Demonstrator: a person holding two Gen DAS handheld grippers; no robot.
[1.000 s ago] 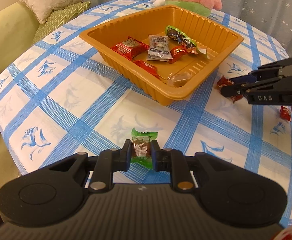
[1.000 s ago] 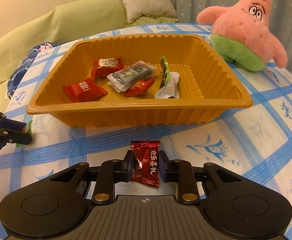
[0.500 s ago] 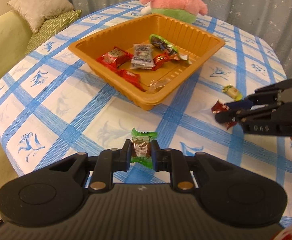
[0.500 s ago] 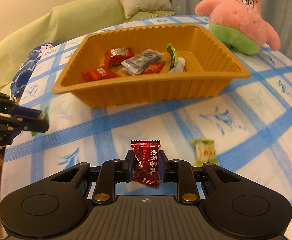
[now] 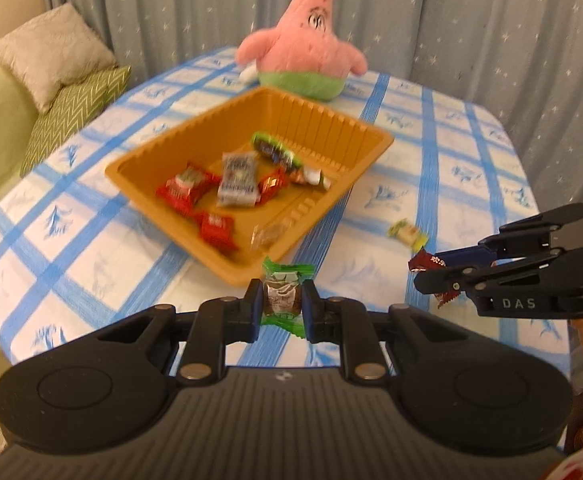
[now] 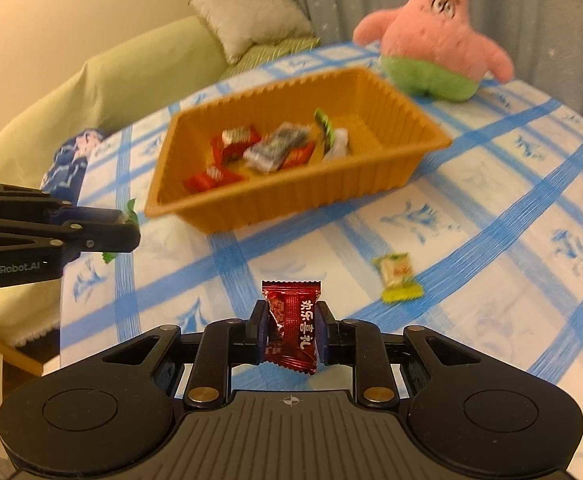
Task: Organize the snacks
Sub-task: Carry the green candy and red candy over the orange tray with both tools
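The tabletop [image 5: 471, 152], under a blue-checked cloth, spreads ahead of both sets of jaws and carries everything in play. The orange tray [image 5: 331, 216] sits ahead of them near the middle, open-topped and already holding several wrapped snacks, which makes it the likely collecting place. A pink plush star [image 5: 307, 60] stands beyond the tray's far rim, clear of the work. The left gripper [image 5: 281, 308] has its jaws pinched on a green-wrapped candy [image 5: 283, 300], gripped across its middle so both twisted ends stick out free, with the tray's near corner just ahead. The right gripper [image 6: 290, 330] likewise has its jaws clamped on a red-wrapped candy [image 6: 291, 328], held upright above the cloth, the tray farther ahead and to the left. Both grips look suited to carrying and dropping over the rim. One yellow-green candy [image 6: 397, 276] lies loose on the cloth, just ahead and right of the right jaws, probably left to collect.
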